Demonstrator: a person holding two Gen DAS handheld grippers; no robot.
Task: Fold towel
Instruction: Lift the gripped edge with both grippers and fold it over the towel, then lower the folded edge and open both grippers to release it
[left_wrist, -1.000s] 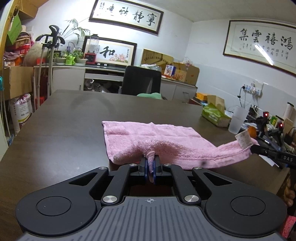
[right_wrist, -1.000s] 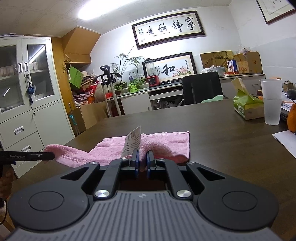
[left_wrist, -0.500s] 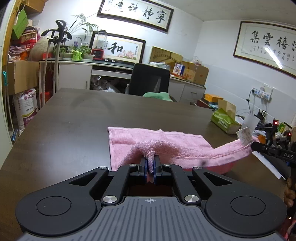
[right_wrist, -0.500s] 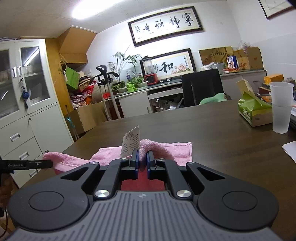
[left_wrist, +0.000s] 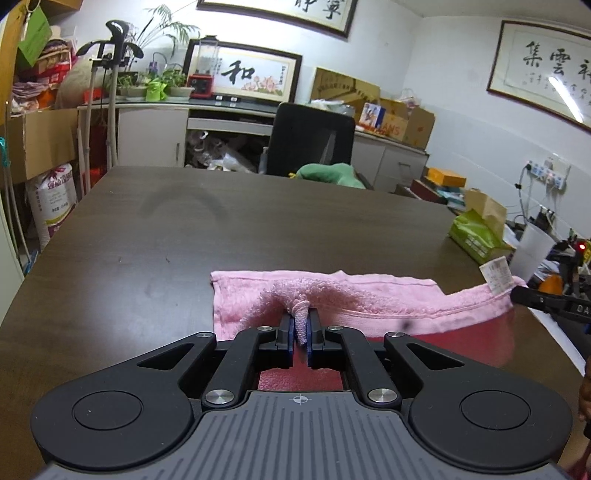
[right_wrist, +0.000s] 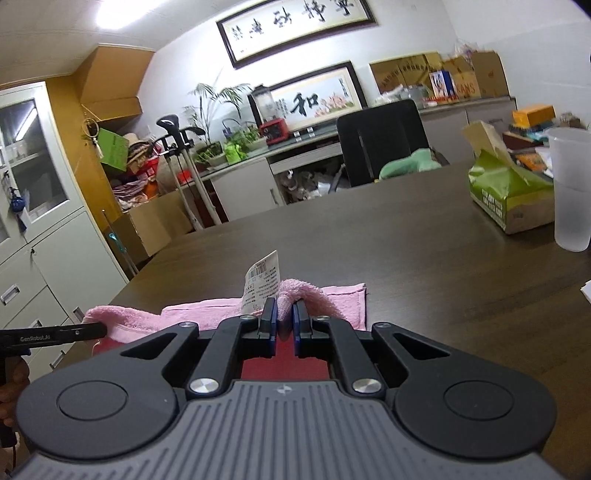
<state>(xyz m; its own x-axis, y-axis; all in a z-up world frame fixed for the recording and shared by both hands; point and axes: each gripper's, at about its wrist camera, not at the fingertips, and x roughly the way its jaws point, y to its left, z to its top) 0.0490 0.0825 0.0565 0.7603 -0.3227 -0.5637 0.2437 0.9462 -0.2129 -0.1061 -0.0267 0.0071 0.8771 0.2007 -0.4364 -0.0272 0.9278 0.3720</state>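
Towel: pink towel (left_wrist: 369, 295) on the dark table (left_wrist: 258, 229), its far strip flat on the table, its near edge lifted and carried between the two grippers.
Left gripper: left gripper (left_wrist: 303, 326), fingers pressed together on a small twist of the towel's near-left corner.
Right gripper: right gripper (right_wrist: 284, 319), fingers nipping the towel's near-right corner just beside the paper tag (right_wrist: 262, 282), which stands upright at the left finger.
Span between grips: the hem runs taut from one gripper to the other, with a red-lit fold hanging under it, nearer than the flat strip.
Risk, slip: each grip holds only a little cloth; a pull apart could draw a corner out, probably at the thin twist on the left.
Risk, skew: if one hand leads, the lifted edge would land crooked on the far strip.
Risk, drag: a low carry could push the flat strip away across the table.
Risk, neighbours: the plastic cup (right_wrist: 572, 192) and green tissue box (right_wrist: 509, 192) stand well right of the towel; a wide swing could knock them.
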